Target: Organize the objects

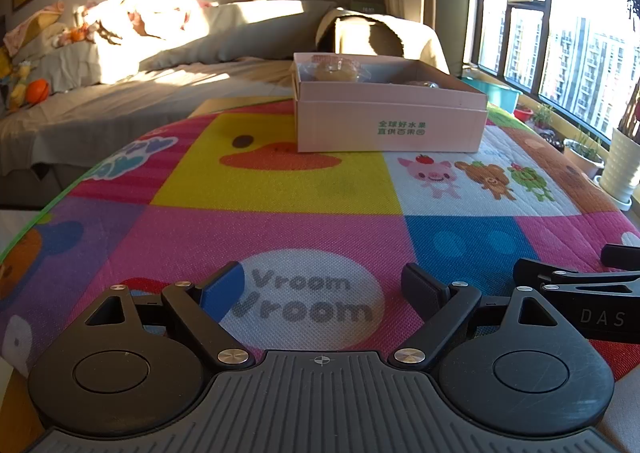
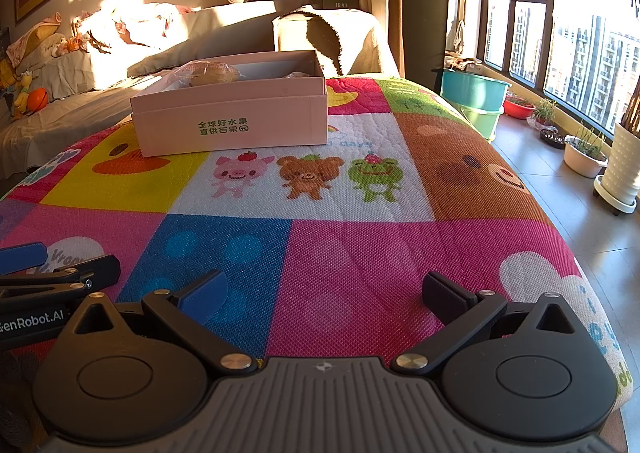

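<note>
Left gripper (image 1: 324, 285) low over the bright cartoon-patterned play mat (image 1: 280, 189), jaws spread wide, nothing between them. Right gripper (image 2: 326, 291) alongside, also spread and empty. Farther out, at twelve o'clock, the pale pink open cardboard box (image 1: 390, 121) sits on the mat, plastic-wrapped round pastries (image 1: 336, 69) inside.

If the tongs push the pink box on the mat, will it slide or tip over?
The pink box is low and wide, so it likely slides rather than tips. Its thin cardboard walls may flex. The woven mat could drag on it.
</note>
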